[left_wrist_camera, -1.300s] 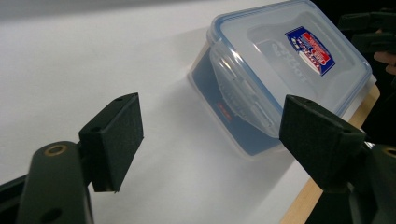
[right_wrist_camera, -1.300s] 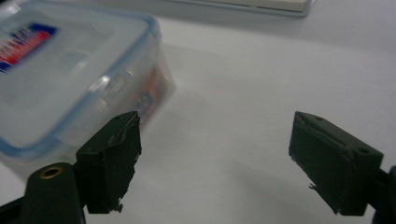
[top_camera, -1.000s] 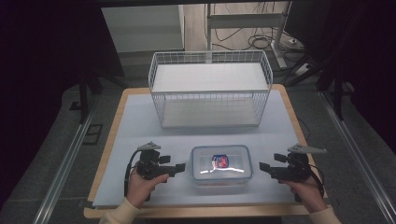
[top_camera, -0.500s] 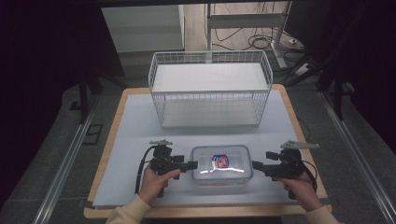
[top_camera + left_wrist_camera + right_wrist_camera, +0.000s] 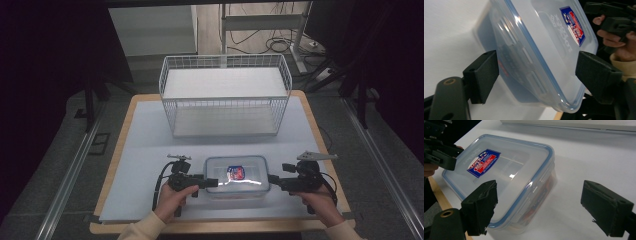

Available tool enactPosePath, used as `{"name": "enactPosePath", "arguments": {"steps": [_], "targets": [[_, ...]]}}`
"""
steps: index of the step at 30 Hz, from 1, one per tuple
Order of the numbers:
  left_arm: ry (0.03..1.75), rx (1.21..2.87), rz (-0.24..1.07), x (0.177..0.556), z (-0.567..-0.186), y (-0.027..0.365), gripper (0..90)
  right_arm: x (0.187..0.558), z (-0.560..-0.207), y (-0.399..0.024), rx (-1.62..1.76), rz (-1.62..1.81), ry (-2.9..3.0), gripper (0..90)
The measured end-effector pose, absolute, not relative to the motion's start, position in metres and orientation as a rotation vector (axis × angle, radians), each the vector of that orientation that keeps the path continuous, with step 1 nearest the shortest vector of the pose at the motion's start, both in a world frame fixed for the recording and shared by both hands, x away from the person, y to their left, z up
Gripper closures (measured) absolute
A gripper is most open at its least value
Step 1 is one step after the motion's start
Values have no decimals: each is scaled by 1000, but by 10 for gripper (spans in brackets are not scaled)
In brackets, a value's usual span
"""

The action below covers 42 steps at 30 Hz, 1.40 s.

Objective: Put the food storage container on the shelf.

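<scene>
The lidded plastic container (image 5: pixel 236 175) lay near the desk's (image 5: pixel 145 135) front edge, midway along it, with bare desk between it and the wire basket (image 5: pixel 225 95) at the back. The left gripper (image 5: pixel 210 183) straddled its left end, jaws spread and just closing slightly, pads not pressing. The right gripper (image 5: pixel 272 178) stood open beside the right end. The left gripper view showed the lid's blue seal (image 5: pixel 531 45) between those jaws.
</scene>
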<state>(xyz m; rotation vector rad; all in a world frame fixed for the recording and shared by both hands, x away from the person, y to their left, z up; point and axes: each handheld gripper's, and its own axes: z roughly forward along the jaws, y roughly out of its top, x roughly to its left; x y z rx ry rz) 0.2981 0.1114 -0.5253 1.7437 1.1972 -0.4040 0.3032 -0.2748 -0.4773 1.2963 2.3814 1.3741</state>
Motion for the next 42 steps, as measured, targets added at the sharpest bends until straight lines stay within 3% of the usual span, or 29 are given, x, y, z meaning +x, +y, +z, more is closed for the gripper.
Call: {"name": "enactPosePath", "arguments": {"steps": [6,22,42], "targets": [[1202,1725,-386,298,-524,114,262,304,-479,-272,1298,1382,2400,142],[1207,1721,-386,297,-524,114,272,325,-490,-254,1455,1353,2550,165],[1188,1729,-340,291,-522,114,288,331,-496,-259,1618,1494,2594,350]]}}
